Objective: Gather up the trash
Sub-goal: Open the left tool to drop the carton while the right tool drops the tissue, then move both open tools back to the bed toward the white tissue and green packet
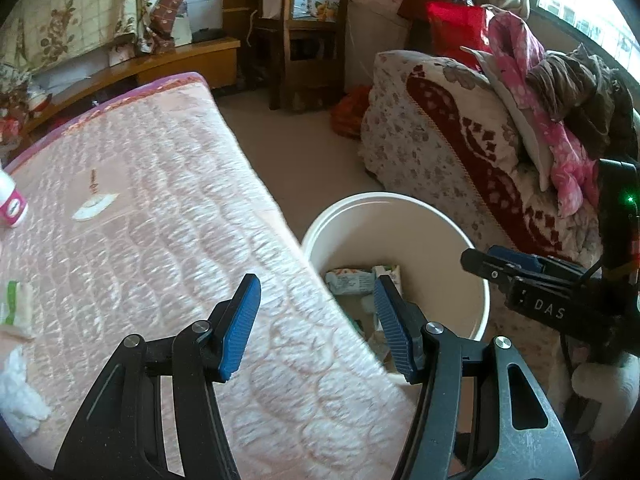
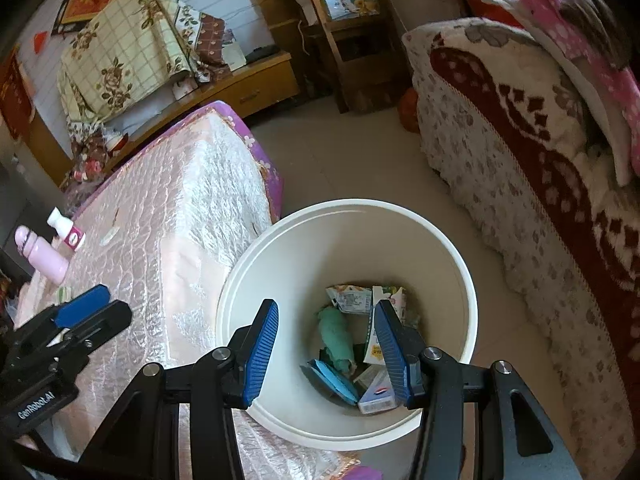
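R claw (image 2: 326, 354) hangs over the white bucket (image 2: 460, 276), fingers apart, nothing between the pads. No earlier frame given, so nothing on motion. The bucket stands on the tiled floor (image 2: 352, 168) right against the edge of the bed (image 2: 180, 200), w/ a sofa under a floral red-and-cream throw (image 2: 520, 152) on its other side.

Trash already in the bucket: a crumpled teal cloth or tissue (image 2: 336, 336), a flat blue packet (image 2: 334, 380), a white carton w/ a red-and-blue logo (image 2: 378, 396), a wrinkled printed wrapper (image 2: 350, 298) and other packets near the far wall; can't read the labels.

L claw (image 1: 316, 328) is also apart and empty. It sits above the bed's edge: one finger over the pink quilted cover, the other over the bucket's rim. From this view the R claw shows at the right edge, just beside the bucket.

Still lying on the bed, well apart from the bucket: a small white bottle w/ a pink label (image 2: 66, 230), a pale pink bottle (image 2: 42, 256) just beside it, a green-and-white packet (image 1: 14, 306) and white crumpled tissue (image 1: 18, 400) at the left edge of the L view, plus a small white scrap (image 1: 94, 206) mid-cover.

Far end: a low wooden cabinet (image 2: 248, 88) w/ a floral quilt draped over it, and a wooden shelf rack (image 2: 344, 40).
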The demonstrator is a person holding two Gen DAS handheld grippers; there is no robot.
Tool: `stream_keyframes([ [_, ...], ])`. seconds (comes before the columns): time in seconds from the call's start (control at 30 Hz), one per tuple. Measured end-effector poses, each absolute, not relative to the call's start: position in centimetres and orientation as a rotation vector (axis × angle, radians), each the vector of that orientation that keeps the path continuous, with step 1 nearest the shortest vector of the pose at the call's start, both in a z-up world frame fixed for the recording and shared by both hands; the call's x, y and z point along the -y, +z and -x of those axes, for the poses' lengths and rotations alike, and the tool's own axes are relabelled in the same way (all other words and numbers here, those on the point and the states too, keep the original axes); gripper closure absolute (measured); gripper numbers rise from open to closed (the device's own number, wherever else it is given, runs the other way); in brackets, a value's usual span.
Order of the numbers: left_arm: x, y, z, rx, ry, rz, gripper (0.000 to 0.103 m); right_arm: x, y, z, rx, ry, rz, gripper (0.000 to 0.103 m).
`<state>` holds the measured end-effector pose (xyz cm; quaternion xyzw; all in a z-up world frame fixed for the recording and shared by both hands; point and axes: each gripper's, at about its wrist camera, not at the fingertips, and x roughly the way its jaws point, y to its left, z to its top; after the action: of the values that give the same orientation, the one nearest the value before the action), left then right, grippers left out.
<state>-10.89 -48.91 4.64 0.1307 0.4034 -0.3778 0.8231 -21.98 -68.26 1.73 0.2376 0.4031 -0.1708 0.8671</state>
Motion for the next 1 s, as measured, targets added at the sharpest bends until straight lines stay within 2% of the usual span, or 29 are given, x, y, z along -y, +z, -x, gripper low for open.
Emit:
stream_keyframes([
  [0.53, 39.3, 5.9, 10.8, -0.835, -0.674, -0.242, 0.046, 61.1, 4.0, 21.4, -0.785, -0.292, -0.306, 0.054],
  [0.63, 37.6, 6.6, 10.9, -0.823, -0.653, -0.235, 0.046, 59.3, 4.7, 21.3, -0.772, -0.267, -0.297, 0.050],
  [0.7, 36.1, 7.0, 10.8, -0.818, -0.640, -0.224, 0.045, 57.9, 5.1, 21.1, -0.769, -0.249, -0.288, 0.040],
  [1.0, 28.5, 7.7, 9.6, -0.835, -0.571, -0.192, 0.045, 51.2, 6.0, 19.4, -0.785, -0.117, -0.285, 0.040],
])
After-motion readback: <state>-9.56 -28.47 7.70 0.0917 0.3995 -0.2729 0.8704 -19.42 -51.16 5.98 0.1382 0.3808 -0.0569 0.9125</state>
